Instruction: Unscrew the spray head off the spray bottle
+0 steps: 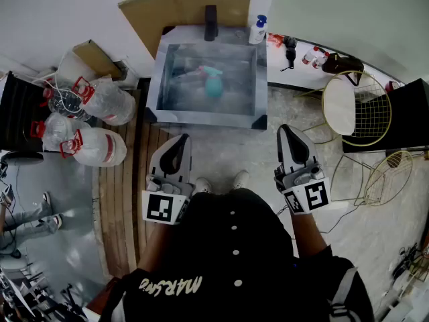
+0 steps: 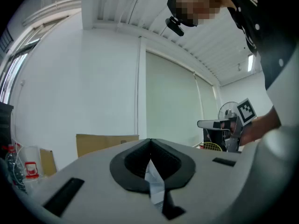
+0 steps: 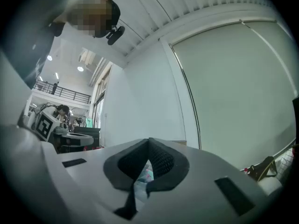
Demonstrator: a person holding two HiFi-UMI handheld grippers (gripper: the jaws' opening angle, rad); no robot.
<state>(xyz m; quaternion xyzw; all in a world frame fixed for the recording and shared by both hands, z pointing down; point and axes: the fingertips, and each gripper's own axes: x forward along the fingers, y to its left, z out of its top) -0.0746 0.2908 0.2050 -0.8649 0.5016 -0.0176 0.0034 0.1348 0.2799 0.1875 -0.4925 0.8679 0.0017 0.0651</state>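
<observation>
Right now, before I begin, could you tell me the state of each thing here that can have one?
left tool: shut, empty.
right tool: shut, empty.
spray bottle: lying on the table, untouched; teal spray head apparently still on.
blue-capped bottle: upright, capped.
water jugs: lying on their sides.

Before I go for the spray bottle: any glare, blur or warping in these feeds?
Head view: fisheye bends the room's edges, and pale glare on the table softens the spray bottle. Left gripper view: heavy barrel distortion, dark corners, the shut left gripper near and soft. Right gripper view: same warping and dark corners, bright wall behind the shut right gripper.
</observation>
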